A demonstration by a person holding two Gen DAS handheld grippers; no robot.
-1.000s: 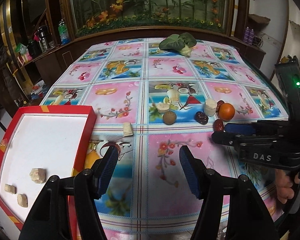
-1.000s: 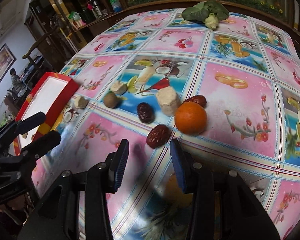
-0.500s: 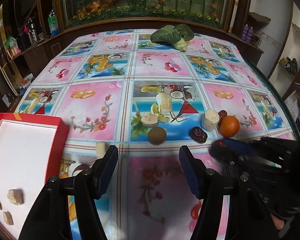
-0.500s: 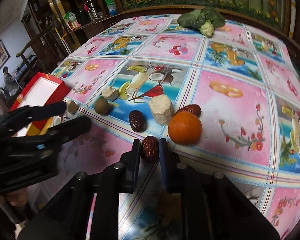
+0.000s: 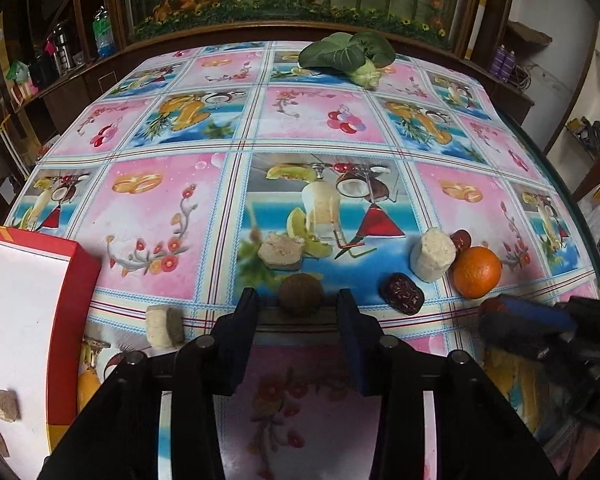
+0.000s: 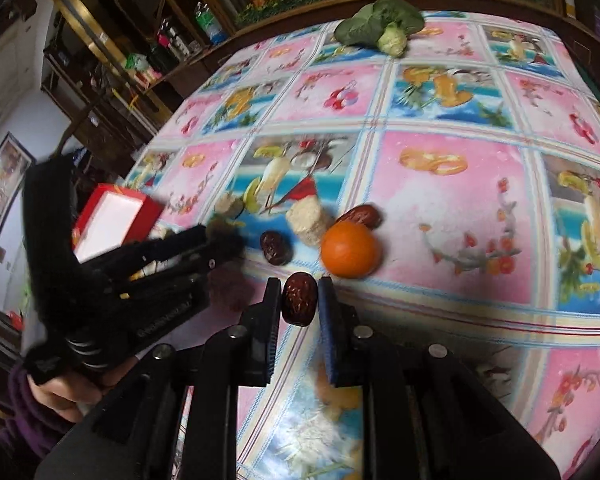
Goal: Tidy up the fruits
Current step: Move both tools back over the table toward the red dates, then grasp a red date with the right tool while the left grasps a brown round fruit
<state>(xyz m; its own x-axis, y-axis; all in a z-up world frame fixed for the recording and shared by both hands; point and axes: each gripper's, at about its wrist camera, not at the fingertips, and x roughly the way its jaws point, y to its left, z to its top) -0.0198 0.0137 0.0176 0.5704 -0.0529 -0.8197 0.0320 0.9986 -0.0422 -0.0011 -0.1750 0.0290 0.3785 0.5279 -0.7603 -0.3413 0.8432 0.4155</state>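
Red box (image 5: 40, 320) at 9 o'clock in the left wrist view: white interior, a few tan chunks in the near corner, so probably the sort bin. Pale cube (image 5: 164, 326) sits just beside its right edge on the worktop (image 5: 152, 216). Left claw (image 5: 298, 312) is spread wide, its pads bracketing the brown kiwi-like fruit (image 5: 301, 294) at 12 o'clock of the tips. Gap visible on both sides, no contact I can confirm; my read is it's lined up for a pinch. Beyond it, a tan slab (image 5: 281, 250) lies on the blue panel. Moving right: dark date (image 5: 402, 294), pale cylinder (image 5: 432, 254), another date (image 5: 460, 239) behind it, and an orange (image 5: 477, 272) touching or just beside the cylinder. They're clustered, so picks need to come from the near side. Right claw (image 6: 299, 298) is nearly closed, pinching a red date (image 6: 299, 298) between both pads, at 6 o'clock of the orange. Whether that date is lifted off the cloth I can't tell. Leafy green (image 5: 348, 56) far back at 12 o'clock, well apart and likely irrelevant.
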